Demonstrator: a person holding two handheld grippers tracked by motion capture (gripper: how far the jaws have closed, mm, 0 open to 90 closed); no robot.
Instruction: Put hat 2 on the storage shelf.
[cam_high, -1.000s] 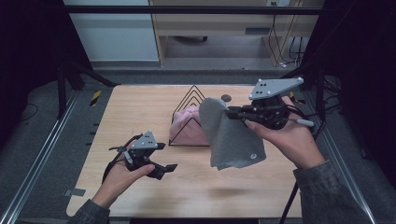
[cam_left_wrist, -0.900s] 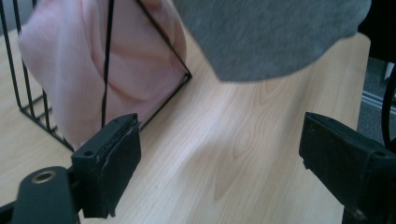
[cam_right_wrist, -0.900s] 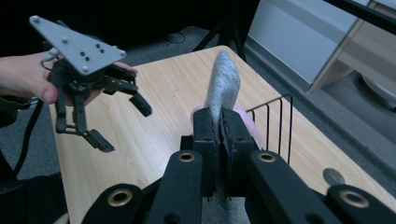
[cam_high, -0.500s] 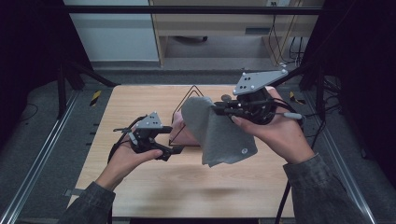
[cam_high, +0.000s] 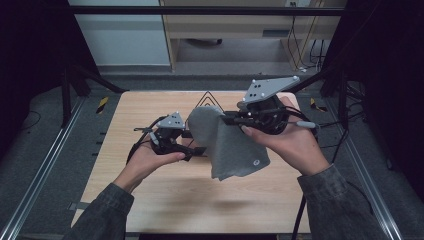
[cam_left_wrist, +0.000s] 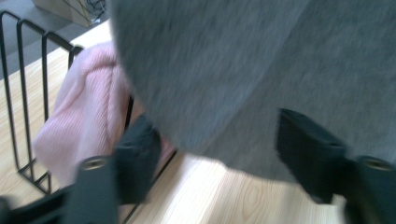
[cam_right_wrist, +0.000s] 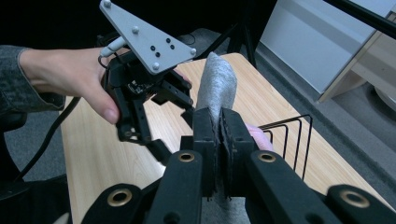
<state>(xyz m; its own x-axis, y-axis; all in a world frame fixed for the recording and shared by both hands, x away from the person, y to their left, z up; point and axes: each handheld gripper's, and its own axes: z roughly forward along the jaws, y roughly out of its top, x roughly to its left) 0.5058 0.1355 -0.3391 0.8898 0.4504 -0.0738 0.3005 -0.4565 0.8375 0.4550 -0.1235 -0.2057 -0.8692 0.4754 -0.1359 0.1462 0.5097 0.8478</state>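
Two grippers are working on one grey cloth (cam_high: 227, 145), which is hanging above the middle of the wooden counter (cam_high: 150, 200), in the centre of the high view. The right gripper (cam_high: 227, 119) is holding it up by its top edge: in the right gripper view its fingers (cam_right_wrist: 205, 140) are pressed together with the grey fabric pinched between them. The left gripper (cam_high: 199, 142) is coming to the cloth's left edge, and its fingers (cam_left_wrist: 308, 149) have just been closing; in the left gripper view they are standing apart, with the lower hem between them but not yet squeezed. Behind the cloth, a pink knitted cloth (cam_left_wrist: 79, 121) is lying against a black wire rack (cam_high: 206, 100) in the upper middle of the counter. I judge the step in hand is taking a second hold on the cloth. The next move probably calls for closing the left fingers fully on the hem, then spreading the fabric.
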